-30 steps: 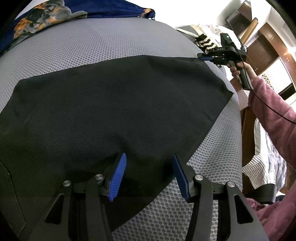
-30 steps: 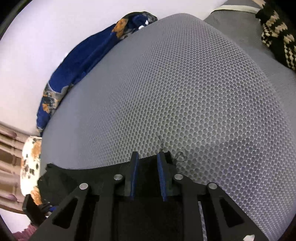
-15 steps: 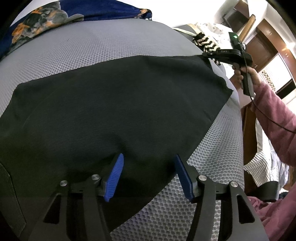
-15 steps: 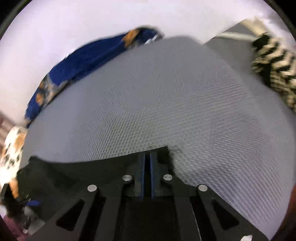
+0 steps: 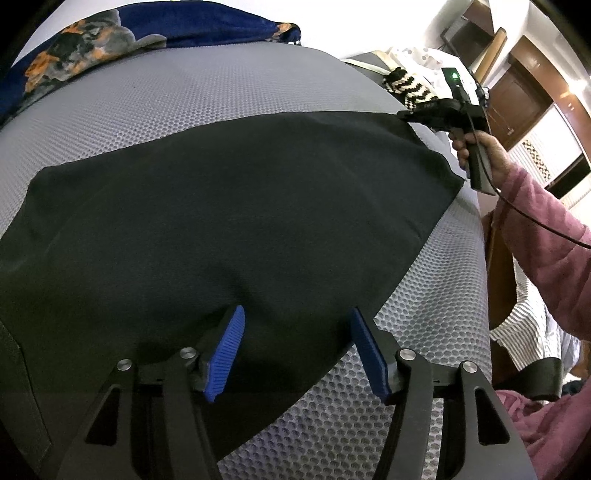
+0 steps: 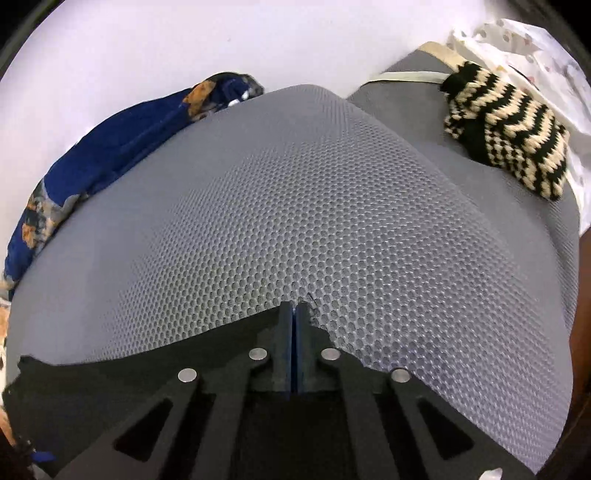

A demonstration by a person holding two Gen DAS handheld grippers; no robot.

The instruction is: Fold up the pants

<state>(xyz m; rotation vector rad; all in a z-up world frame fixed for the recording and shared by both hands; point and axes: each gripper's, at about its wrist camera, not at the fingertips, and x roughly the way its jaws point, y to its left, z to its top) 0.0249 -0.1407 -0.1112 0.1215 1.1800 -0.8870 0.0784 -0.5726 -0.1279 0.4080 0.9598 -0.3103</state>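
Black pants (image 5: 229,206) lie spread flat on a grey mesh mattress (image 5: 207,92). My left gripper (image 5: 295,317) is open, its blue fingers straddling the near edge of the pants just above the cloth. My right gripper (image 6: 294,314) is shut on the far corner of the pants (image 6: 110,373), pinching the cloth edge at the mattress surface. The right gripper also shows in the left wrist view (image 5: 406,114), held by a hand in a pink sleeve.
A blue patterned cloth (image 5: 110,29) lies along the far edge of the mattress by the white wall. A black-and-cream knitted item (image 6: 506,144) sits at the far right corner. Wooden furniture (image 5: 517,92) and striped fabric (image 5: 524,325) stand beyond the mattress's right side.
My right gripper closed on the corner of the pants and pulled it outward, stretching the far edge straight. My left gripper stayed open at the near edge.
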